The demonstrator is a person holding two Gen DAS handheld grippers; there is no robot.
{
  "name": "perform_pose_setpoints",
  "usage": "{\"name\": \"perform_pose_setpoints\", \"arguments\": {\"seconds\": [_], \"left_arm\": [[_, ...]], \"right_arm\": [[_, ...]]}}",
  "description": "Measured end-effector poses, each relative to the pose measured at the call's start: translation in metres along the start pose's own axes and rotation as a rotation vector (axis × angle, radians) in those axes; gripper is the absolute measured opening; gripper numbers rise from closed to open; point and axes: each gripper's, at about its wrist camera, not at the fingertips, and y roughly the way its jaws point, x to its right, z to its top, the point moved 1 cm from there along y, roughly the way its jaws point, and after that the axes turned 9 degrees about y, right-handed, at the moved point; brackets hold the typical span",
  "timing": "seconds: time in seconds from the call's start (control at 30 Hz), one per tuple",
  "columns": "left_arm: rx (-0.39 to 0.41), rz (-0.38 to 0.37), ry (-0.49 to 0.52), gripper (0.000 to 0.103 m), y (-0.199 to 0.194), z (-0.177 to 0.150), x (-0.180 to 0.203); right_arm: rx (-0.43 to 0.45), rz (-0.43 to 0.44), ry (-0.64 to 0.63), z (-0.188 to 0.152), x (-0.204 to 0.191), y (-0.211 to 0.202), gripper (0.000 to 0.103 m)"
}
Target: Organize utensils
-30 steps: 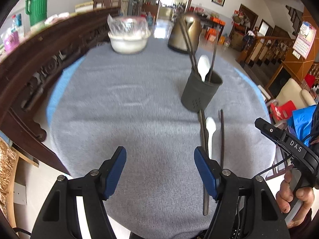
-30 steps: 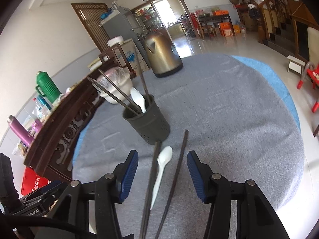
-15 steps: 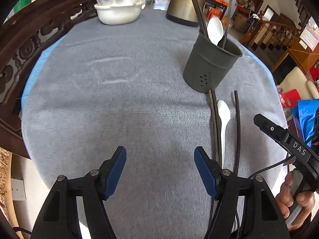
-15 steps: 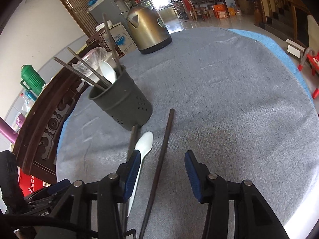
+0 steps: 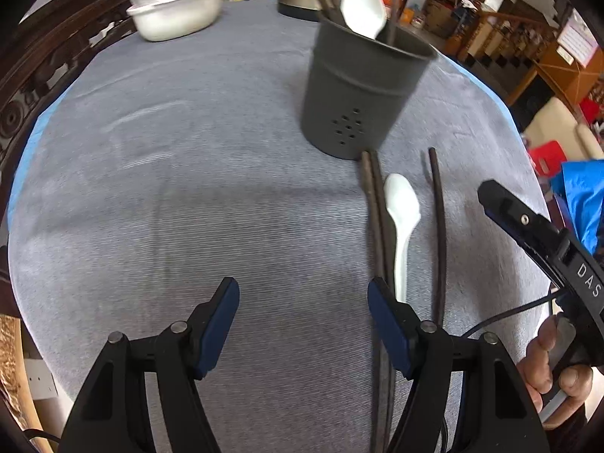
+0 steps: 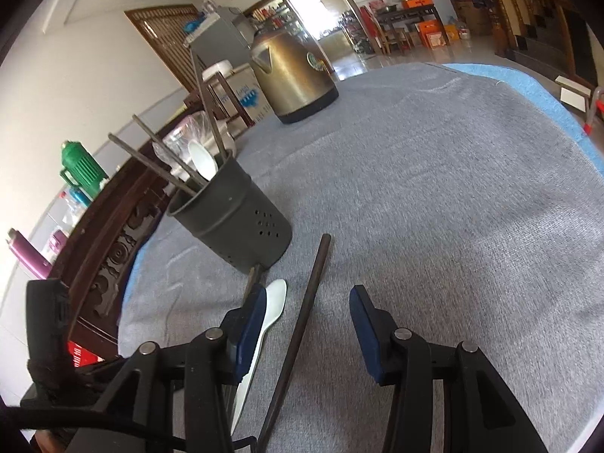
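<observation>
Both claws gape empty: the right claw [image 6: 304, 322] straddles a lone chopstick [image 6: 302, 324] lying on the desk [image 6: 453, 196] beside the white spoon [image 5: 402, 211], near the holder [image 5: 358, 90]. The left claw [image 5: 304, 317] hangs alongside. Thin, stiff and light, the stick probably pinches best mid-shaft; it may roll.

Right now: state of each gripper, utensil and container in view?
left gripper: open, empty, above the cloth.
right gripper: open, straddling the single chopstick, not closed on it.
white spoon: flat on the cloth, bowl toward the holder.
chopstick pair: flat, side by side.
utensil holder: upright, holds a spoon and chopsticks.
kettle: upright, lid shut.
white bowl: upright, plastic-covered.
</observation>
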Motion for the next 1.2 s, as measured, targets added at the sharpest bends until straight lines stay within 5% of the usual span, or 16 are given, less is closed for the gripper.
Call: {"name": "perform_pose_setpoints", "arguments": {"seconds": [0.77, 0.97, 1.2], "left_arm": [[0.009, 0.062, 0.06, 0.071, 0.026, 0.029, 0.028], [0.028, 0.085, 0.067, 0.064, 0.021, 0.02, 0.013], [0.023, 0.047, -0.009, 0.064, 0.016, 0.017, -0.012]], "right_arm": [[0.038, 0.05, -0.009, 0.001, 0.01, -0.001, 0.049], [0.023, 0.033, -0.013, 0.001, 0.007, 0.001, 0.049], [-0.059, 0.051, -0.075, -0.007, -0.019, 0.01, 0.028]]}}
